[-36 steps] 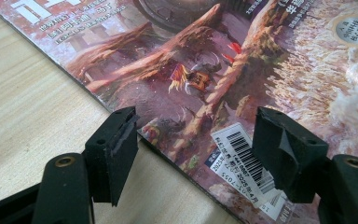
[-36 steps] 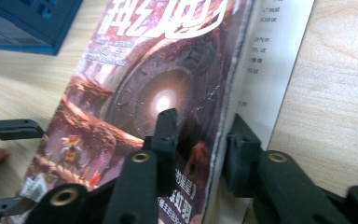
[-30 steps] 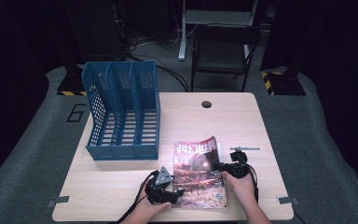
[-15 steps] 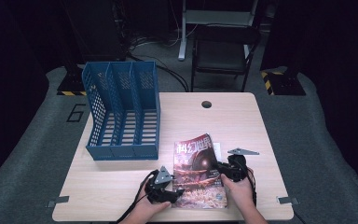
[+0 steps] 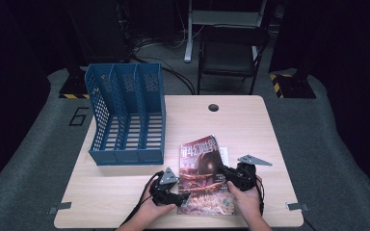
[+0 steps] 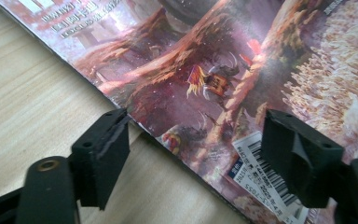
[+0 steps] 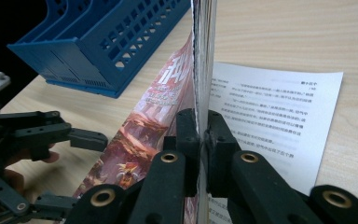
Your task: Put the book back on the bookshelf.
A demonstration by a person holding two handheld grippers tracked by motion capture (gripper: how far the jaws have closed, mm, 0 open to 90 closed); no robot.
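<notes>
Your right gripper [image 7: 199, 140] pinches the magazine [image 5: 203, 173] by its edge, tilting it up just right of the blue file rack [image 5: 127, 113]. Your left gripper [image 6: 193, 154] has just been opening, jaws spread astride the magazine's near-left edge without pressing it.

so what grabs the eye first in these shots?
The red-covered magazine at the table's near edge: the right gripper is clamped on its edge, lifting that side off a printed sheet. The left gripper straddles its other edge, jaws just opening and not pressing. A blue three-slot file rack stands at far left.
</notes>
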